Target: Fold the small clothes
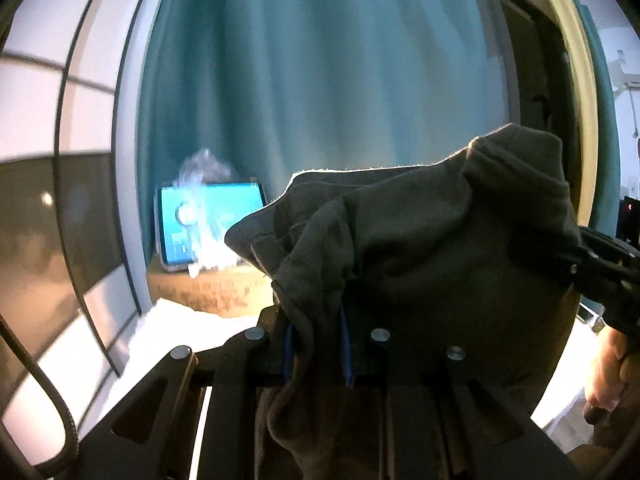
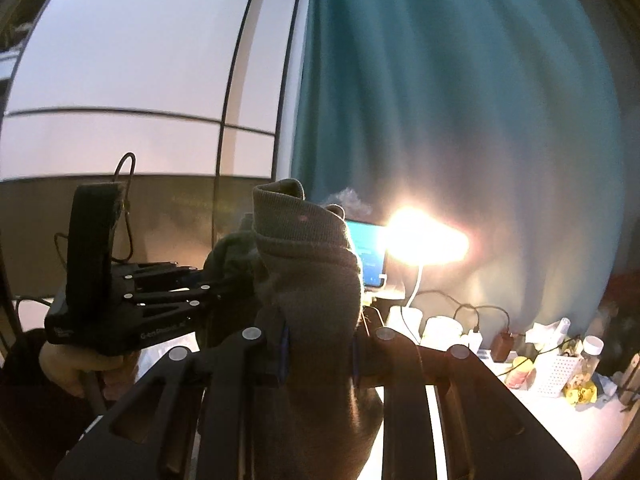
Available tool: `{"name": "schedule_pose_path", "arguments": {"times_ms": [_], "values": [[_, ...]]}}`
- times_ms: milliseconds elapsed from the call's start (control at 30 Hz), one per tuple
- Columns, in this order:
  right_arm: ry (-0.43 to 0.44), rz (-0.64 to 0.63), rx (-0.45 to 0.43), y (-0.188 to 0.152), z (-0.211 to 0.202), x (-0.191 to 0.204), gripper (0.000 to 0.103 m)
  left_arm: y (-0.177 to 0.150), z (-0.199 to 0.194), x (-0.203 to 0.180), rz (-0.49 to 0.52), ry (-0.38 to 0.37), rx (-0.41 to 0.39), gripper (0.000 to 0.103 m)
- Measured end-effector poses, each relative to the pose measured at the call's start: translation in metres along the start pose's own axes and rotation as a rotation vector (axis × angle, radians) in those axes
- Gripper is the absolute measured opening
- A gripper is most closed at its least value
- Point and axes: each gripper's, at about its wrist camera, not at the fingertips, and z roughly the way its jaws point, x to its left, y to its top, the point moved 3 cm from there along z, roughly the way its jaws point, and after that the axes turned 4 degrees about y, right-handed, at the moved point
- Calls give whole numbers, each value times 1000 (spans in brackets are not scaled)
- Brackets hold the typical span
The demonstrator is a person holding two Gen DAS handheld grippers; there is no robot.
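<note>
Both grippers hold one dark green cloth (image 1: 420, 248) up in the air – the left gripper (image 1: 318, 348) pinches its bunched edge, the right gripper (image 2: 318, 350) pinches a ribbed part, in front of a blue curtain (image 1: 320, 80) and a bright lamp (image 2: 424, 240)

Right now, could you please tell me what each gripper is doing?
Left gripper: shut on the grey-green garment.
Right gripper: shut on the same garment.
</note>
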Motion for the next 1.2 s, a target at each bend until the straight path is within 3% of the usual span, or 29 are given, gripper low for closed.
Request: {"name": "schedule_pose_path", "arguments": {"times_ms": [700, 1200], "values": [[-57, 185, 179, -68, 91, -81, 23, -31, 107, 7, -3, -73, 197, 17], [-37, 289, 326, -125, 174, -136, 23, -65, 189, 17, -3, -57, 361, 17]]}}
